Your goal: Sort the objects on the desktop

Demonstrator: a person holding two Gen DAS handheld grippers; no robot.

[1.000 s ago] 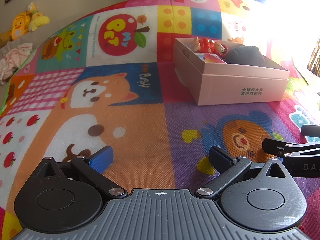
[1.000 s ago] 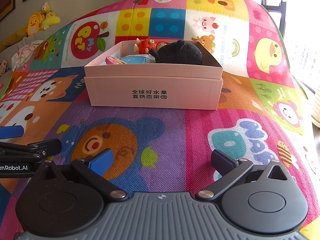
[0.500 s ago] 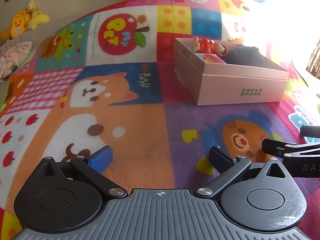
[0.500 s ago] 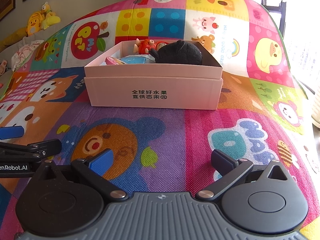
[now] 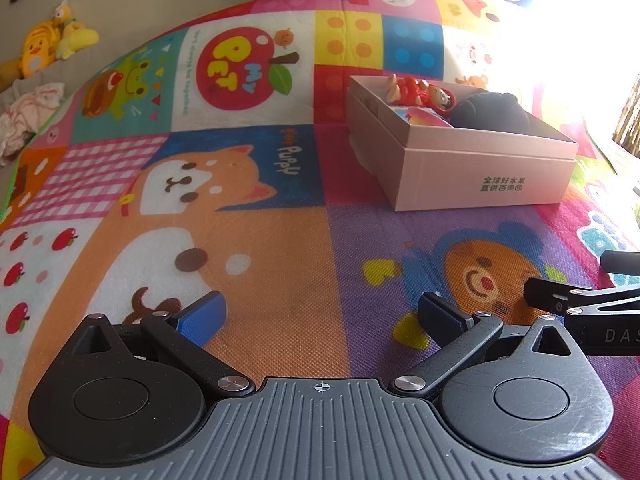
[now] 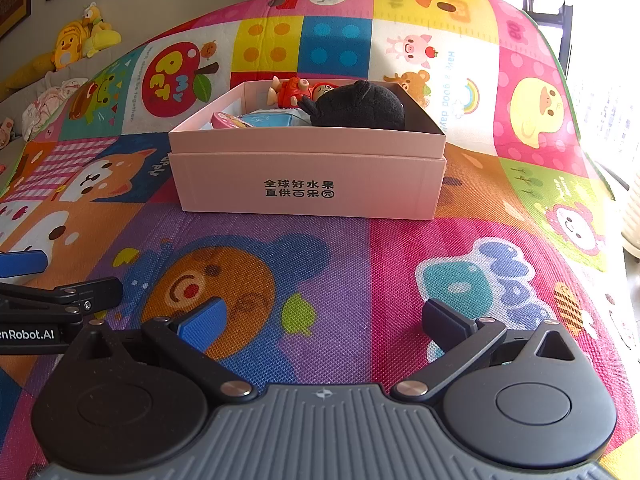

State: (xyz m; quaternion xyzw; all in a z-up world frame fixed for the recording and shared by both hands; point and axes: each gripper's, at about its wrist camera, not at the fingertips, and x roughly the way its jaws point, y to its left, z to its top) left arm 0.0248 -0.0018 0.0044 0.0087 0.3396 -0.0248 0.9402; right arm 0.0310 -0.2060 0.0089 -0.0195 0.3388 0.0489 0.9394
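Nothing has shifted on the play mat (image 6: 360,280) since a moment ago. The pink box (image 6: 308,176) sits ahead holding a black plush (image 6: 360,106), a red doll (image 6: 294,92) and half-hidden pink and blue items. Left gripper (image 5: 320,316) and right gripper (image 6: 324,320) hover with fingers spread wide, empty.

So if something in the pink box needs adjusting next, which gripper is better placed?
Probably the right gripper: the pink box sits straight ahead of its open fingers. For the left gripper, also open and empty, it lies off to the right.
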